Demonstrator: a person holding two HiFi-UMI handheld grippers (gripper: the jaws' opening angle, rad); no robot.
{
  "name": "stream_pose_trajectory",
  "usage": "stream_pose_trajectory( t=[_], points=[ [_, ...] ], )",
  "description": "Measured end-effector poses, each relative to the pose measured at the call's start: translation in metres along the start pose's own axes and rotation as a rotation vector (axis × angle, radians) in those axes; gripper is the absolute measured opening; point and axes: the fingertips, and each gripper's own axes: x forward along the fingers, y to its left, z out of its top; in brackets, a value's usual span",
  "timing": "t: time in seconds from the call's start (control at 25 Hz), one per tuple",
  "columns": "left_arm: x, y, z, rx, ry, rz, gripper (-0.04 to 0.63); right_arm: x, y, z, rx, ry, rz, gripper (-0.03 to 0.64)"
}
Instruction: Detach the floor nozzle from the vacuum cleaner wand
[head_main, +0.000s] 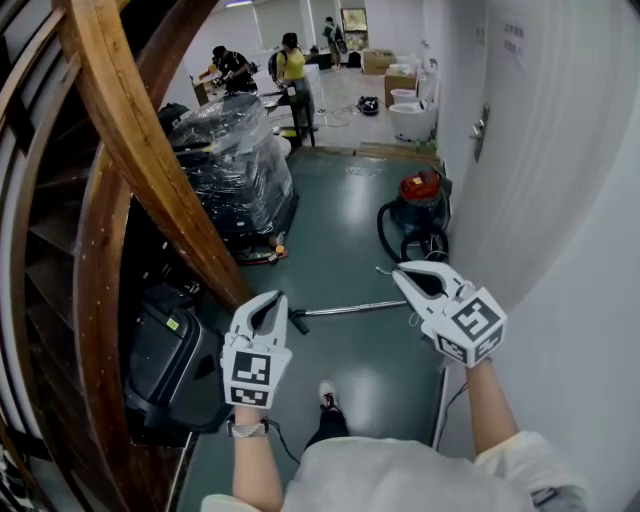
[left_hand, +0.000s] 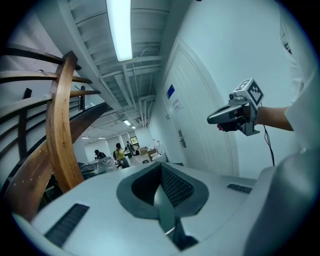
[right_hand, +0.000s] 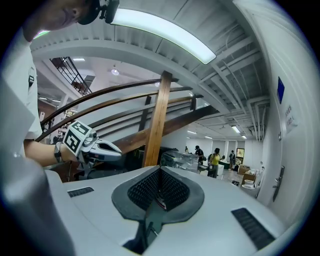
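Observation:
In the head view a silver vacuum wand (head_main: 350, 308) lies across the green floor, with a dark end piece (head_main: 298, 322) at its left end; I cannot tell if that is the floor nozzle. A red vacuum cleaner (head_main: 421, 188) with a black hose (head_main: 385, 232) stands farther back by the wall. My left gripper (head_main: 271, 299) is held in the air just left of the dark end piece, shut and empty. My right gripper (head_main: 401, 273) hovers above the wand's right end, also shut and empty. Each gripper view shows closed jaws and the other gripper (left_hand: 216, 119) (right_hand: 116, 149) in the air.
A curved wooden stair rail (head_main: 150, 170) runs along the left. A black case (head_main: 165, 355) sits under it, and a plastic-wrapped pallet (head_main: 232, 165) stands behind. A white door (head_main: 530, 130) with a handle (head_main: 479, 128) fills the right. People work at tables (head_main: 290, 60) far back.

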Motion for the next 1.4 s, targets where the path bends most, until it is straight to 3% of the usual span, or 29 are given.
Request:
stream_pose_trajectory(
  t=[0.12, 0.36, 0.6, 1.0, 1.4],
  points=[
    [0.027, 0.034, -0.004, -0.028, -0.014, 0.029, 0.000, 0.032, -0.015, 0.000, -0.010, -0.005, -0.012, 0.028],
    [0.075, 0.079, -0.007, 0.010, -0.005, 0.001, 0.000, 0.095, -0.045, 0.014, -0.015, -0.011, -0.020, 0.028],
    [0.110, 0.130, -0.015, -0.045, -0.014, 0.067, 0.000, 0.146, -0.065, 0.014, -0.019, -0.007, -0.007, 0.028],
    [0.156, 0.154, -0.026, 0.010, -0.037, -0.025, 0.000, 0.204, -0.088, 0.002, -0.001, 0.027, -0.024, 0.029],
    [0.180, 0.182, -0.042, -0.043, -0.072, -0.113, 0.000, 0.258, -0.092, -0.007, 0.006, 0.047, -0.016, 0.028]
  ],
)
